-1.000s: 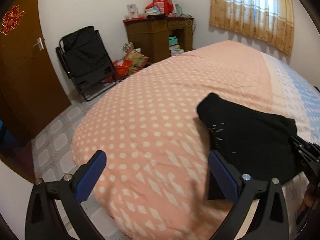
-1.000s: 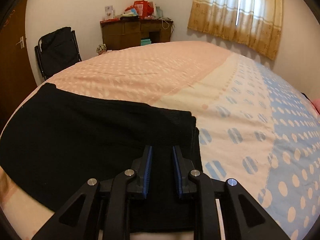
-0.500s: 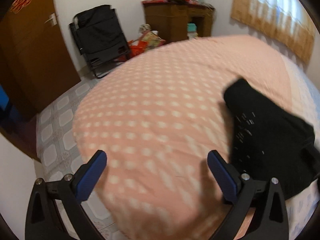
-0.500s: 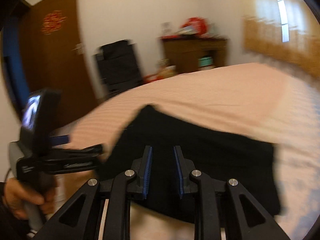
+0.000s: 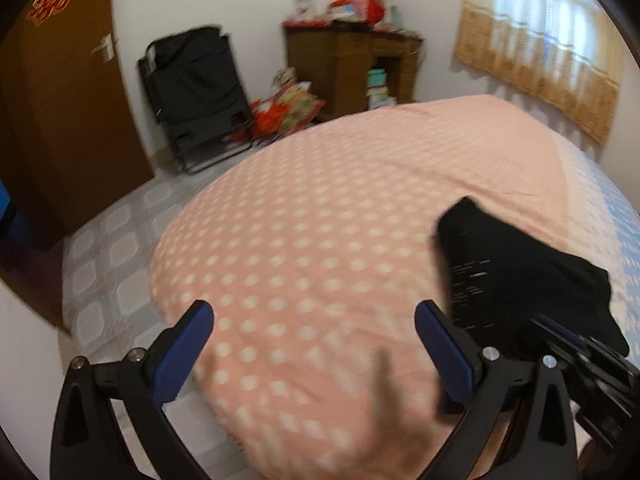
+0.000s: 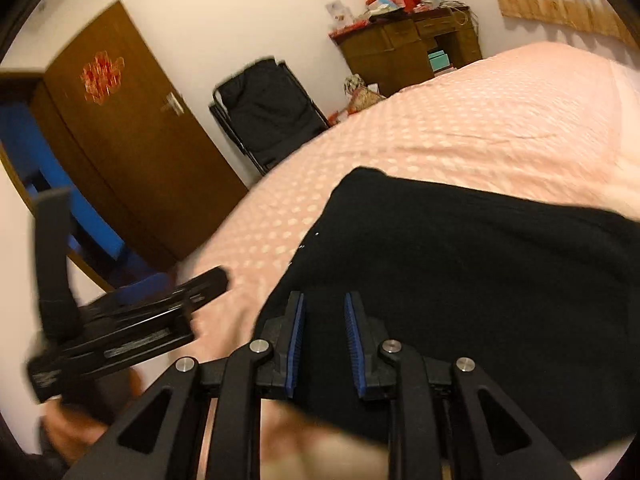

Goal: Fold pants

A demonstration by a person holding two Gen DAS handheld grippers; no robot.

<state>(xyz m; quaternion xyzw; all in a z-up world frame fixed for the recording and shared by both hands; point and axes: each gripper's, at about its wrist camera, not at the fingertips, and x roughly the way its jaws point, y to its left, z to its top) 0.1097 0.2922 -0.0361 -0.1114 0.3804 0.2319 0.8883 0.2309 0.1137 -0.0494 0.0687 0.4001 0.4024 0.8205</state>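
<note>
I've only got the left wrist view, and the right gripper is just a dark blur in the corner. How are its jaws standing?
Observer: The right gripper has its jaws narrow with a slim gap, over the near edge of the pants. I cannot confirm a pinch.
Operator: Do the pants lie tidy further right?
Observer: Flat on the bed, with a straight far edge and no bunching as far as the frame shows.
Operator: Is my gripper clear of the right one?
Observer: Yes. The left gripper is apart from it, to its left, off the cloth.

The right claw (image 6: 325, 320), blue pads a narrow gap apart, hangs over the near edge of the folded black pants (image 6: 480, 280) on the pink dotted bedspread (image 6: 500, 120); left claw (image 6: 120, 320) beside, blurred.
</note>
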